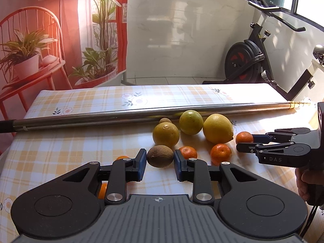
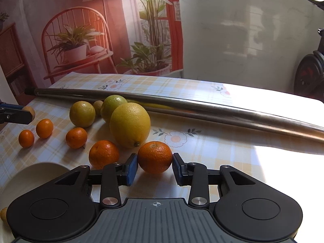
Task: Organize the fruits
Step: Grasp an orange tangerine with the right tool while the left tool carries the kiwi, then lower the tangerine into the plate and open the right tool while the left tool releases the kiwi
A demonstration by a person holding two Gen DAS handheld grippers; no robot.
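Note:
In the left wrist view my left gripper [image 1: 160, 159] is shut on a brown oval fruit [image 1: 160, 155], both blue pads pressed to its sides just above the checked tablecloth [image 1: 60, 141]. My right gripper [image 2: 155, 163] is shut on a mandarin [image 2: 155, 156]; the same gripper [image 1: 244, 141] comes in from the right in the left wrist view. Behind lie a big lemon [image 2: 129, 124], a greenish citrus [image 2: 113, 105], a yellow citrus [image 2: 82, 114] and several loose mandarins [image 2: 103, 154]. The left gripper [image 2: 28, 114] shows at the far left edge.
A long steel pole [image 1: 121, 115] lies across the table behind the fruit. A white bowl rim [image 2: 30, 176] sits at the near left of the right gripper. An exercise bike [image 1: 249, 60] stands beyond the table's right end. A hand [image 1: 305, 182] holds the right gripper.

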